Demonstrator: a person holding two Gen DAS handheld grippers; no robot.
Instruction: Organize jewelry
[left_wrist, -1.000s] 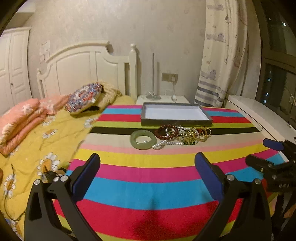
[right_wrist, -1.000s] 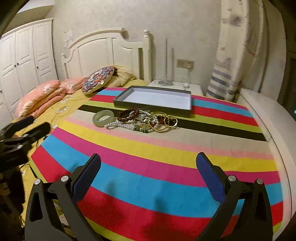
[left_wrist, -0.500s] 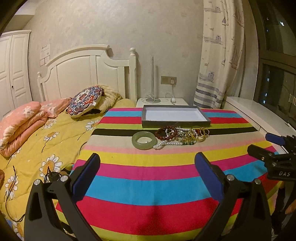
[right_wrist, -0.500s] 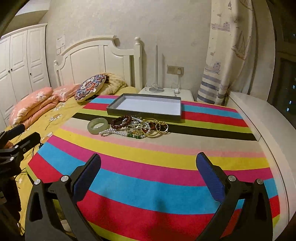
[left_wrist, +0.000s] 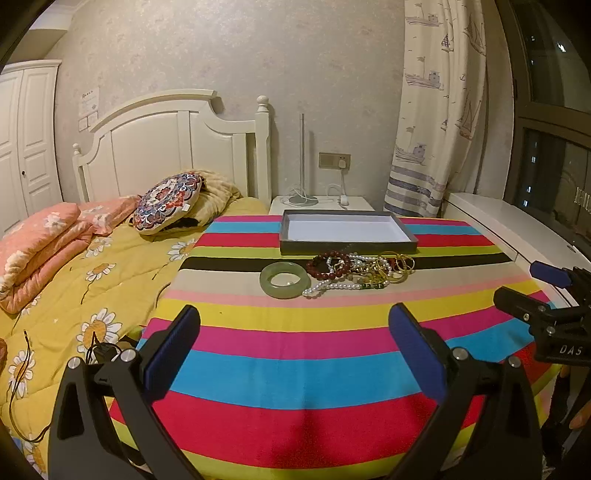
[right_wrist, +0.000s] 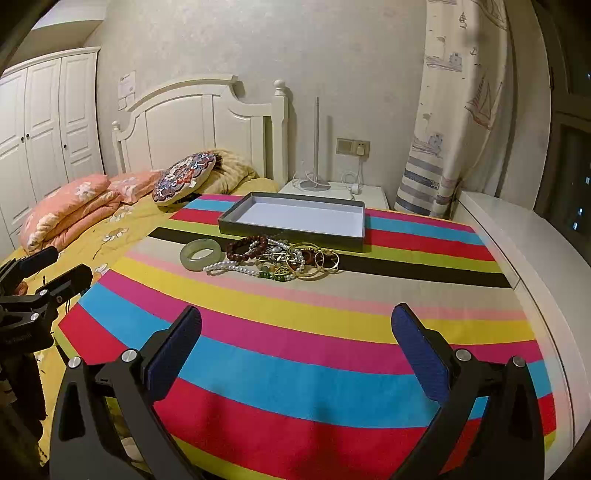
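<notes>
Both grippers are hovering with fingers spread wide over the striped cloth, gripping nothing.

In the left wrist view, the left gripper (left_wrist: 295, 349) is sitting at the bottom of the frame with its blue pads far apart, and the right gripper (left_wrist: 554, 295) is showing at the right edge, also parted. The jewelry is lying in the centre of the frame on the striped tablecloth (left_wrist: 295, 369): a green jade bangle (left_wrist: 284, 279) at the left, touching a white pearl strand (left_wrist: 332, 286), with dark red bead bracelets (left_wrist: 330, 263) and gold bangles (left_wrist: 397, 265) tangling together to its right. The grey tray (left_wrist: 347, 247) is resting just above the pile, its white floor bare. In the right wrist view, the right gripper (right_wrist: 297, 349) is occupying the bottom, and the same pile is lying upper centre, well apart from both tools.
</notes>
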